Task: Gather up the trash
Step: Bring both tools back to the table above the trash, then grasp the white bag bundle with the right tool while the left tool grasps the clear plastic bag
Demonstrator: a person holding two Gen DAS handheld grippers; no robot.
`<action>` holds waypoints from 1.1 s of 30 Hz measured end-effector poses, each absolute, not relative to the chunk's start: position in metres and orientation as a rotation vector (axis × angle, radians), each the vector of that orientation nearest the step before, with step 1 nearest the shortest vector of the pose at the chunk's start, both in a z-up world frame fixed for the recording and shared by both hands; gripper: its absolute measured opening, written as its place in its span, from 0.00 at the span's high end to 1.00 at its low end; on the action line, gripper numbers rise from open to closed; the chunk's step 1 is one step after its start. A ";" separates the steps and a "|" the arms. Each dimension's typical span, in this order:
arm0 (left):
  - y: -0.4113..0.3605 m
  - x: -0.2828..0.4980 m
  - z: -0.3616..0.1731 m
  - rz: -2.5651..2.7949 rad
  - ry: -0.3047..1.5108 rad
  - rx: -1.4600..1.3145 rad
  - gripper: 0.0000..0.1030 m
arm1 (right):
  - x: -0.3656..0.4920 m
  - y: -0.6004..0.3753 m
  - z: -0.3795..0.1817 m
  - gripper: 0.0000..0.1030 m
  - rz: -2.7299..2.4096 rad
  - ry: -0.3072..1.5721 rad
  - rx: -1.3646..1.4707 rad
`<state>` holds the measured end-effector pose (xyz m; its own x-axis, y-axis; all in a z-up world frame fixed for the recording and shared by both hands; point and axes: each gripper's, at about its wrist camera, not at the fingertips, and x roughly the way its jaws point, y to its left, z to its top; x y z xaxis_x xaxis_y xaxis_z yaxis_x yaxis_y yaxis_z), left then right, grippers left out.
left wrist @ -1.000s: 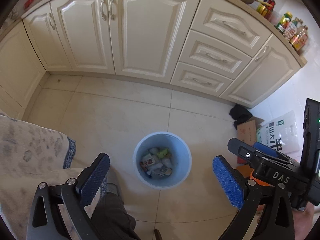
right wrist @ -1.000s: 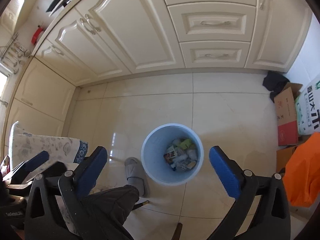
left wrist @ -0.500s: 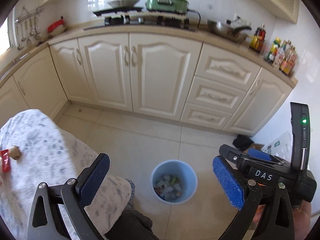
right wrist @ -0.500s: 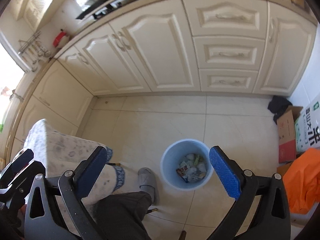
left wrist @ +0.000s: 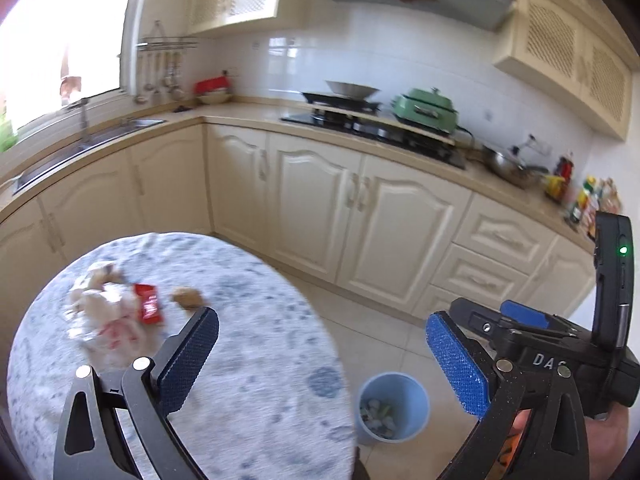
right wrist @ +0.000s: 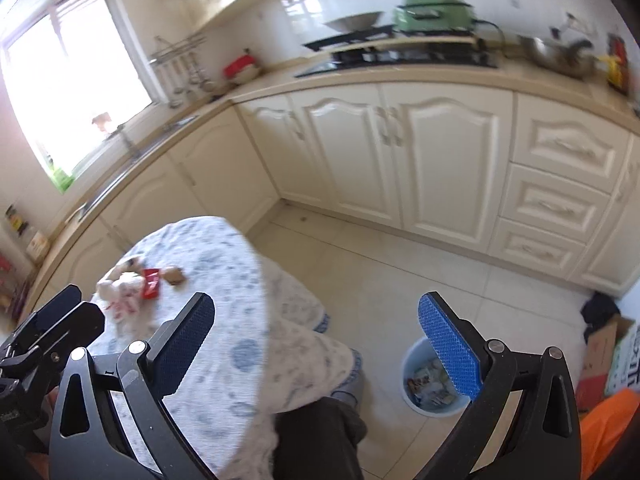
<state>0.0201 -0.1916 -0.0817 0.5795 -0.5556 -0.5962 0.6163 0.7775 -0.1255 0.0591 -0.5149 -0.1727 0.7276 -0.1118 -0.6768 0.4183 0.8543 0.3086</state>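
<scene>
Both grippers, left [left wrist: 320, 356] and right [right wrist: 316, 340], have swung up from the bin [left wrist: 394, 410] toward the tabletop [left wrist: 248, 360], jaws apart and empty; remaining trash [left wrist: 120, 308] awaits collection there.

The round table [left wrist: 248, 360] wears a white cloth with a pale blue-grey floral print. On its far left side lie a red wrapper [left wrist: 147, 307], a tan lump [left wrist: 187, 298] and white crumpled paper with pink marks [left wrist: 105, 312]. The bin [left wrist: 394, 408] on the cream floor tiles [right wrist: 400, 292] is light blue. Both grippers' pads [right wrist: 450, 347] are bright blue on black frames.
</scene>
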 end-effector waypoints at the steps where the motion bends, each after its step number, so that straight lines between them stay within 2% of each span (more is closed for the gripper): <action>1: -0.175 0.016 -0.079 -0.665 0.656 0.084 0.01 | 0.063 -0.506 -0.168 0.00 -0.287 0.697 0.457; 8: -0.071 -0.019 -0.057 -0.513 0.611 -0.016 0.01 | 0.099 -0.434 -0.143 0.00 -0.143 0.685 0.357; 17: 0.004 -0.045 -0.050 -0.320 0.560 -0.071 0.01 | 0.148 -0.349 -0.137 0.00 0.027 0.707 0.241; 22: 0.029 -0.052 -0.056 -0.245 0.572 -0.086 0.01 | 0.174 -0.308 -0.143 0.00 0.096 0.730 0.199; 30: 0.030 -0.013 -0.060 -0.175 0.594 -0.088 0.01 | 0.215 -0.265 -0.162 0.00 0.164 0.763 0.143; 33: 0.032 0.011 -0.065 -0.170 0.615 -0.101 0.01 | 0.231 -0.257 -0.173 0.05 0.179 0.784 0.137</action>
<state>0.0113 0.0325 -0.0649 0.8037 -0.1886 -0.5644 0.1286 0.9811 -0.1447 0.2312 -0.2570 -0.1731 0.6938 0.2106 -0.6886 -0.1092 0.9760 0.1885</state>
